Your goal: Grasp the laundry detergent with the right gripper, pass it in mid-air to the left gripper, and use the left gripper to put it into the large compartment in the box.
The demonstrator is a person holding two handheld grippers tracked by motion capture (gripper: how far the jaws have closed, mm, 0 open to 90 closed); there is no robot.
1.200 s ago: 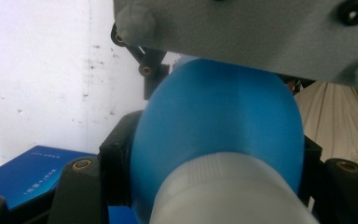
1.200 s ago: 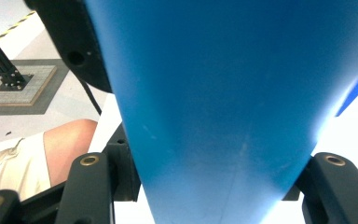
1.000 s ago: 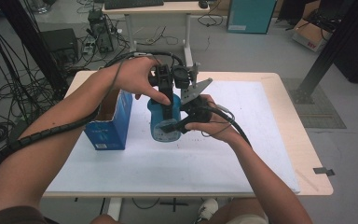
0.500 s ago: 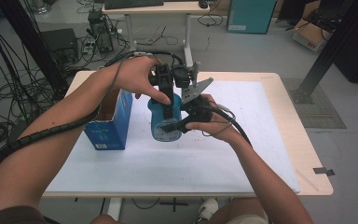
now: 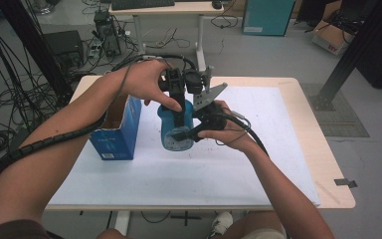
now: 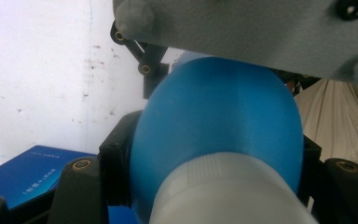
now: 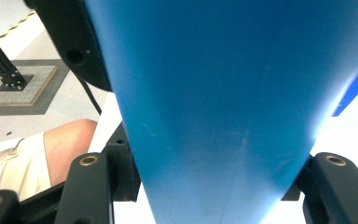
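Left gripper (image 5: pixel 180 117) clamped on blue bottle (image 5: pixel 175 130) near its top, frame centre; right gripper (image 5: pixel 186 134) clamped lower down. Unchanged from earlier frame.

The right claw (image 7: pixel 214 186) clamps a blue bottle (image 7: pixel 223 102) between its black jaws.

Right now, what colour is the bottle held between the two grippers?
Blue, with a white cap; the bottle shows best in the left gripper view.
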